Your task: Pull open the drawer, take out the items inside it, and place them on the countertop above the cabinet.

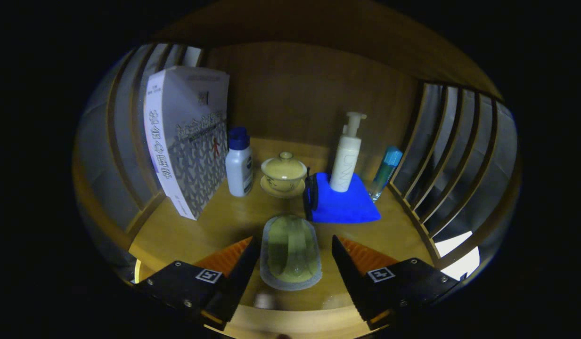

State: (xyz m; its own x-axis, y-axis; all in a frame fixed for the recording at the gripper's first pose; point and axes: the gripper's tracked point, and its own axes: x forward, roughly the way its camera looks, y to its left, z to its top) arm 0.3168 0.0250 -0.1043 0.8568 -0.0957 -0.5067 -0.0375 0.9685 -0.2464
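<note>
A green oval pad with a pale rim lies flat on the wooden countertop, between my two fingers. My gripper is open. The left fingertip stands close beside the pad's left edge, and a narrow gap separates the right fingertip from its right edge. Neither finger visibly presses on the pad.
Beyond the pad stand a tall white patterned box, a white bottle with a blue cap, a lidded tea bowl on a saucer, a blue folded cloth bearing a white pump bottle, and a teal-capped bottle. Slatted walls flank both sides.
</note>
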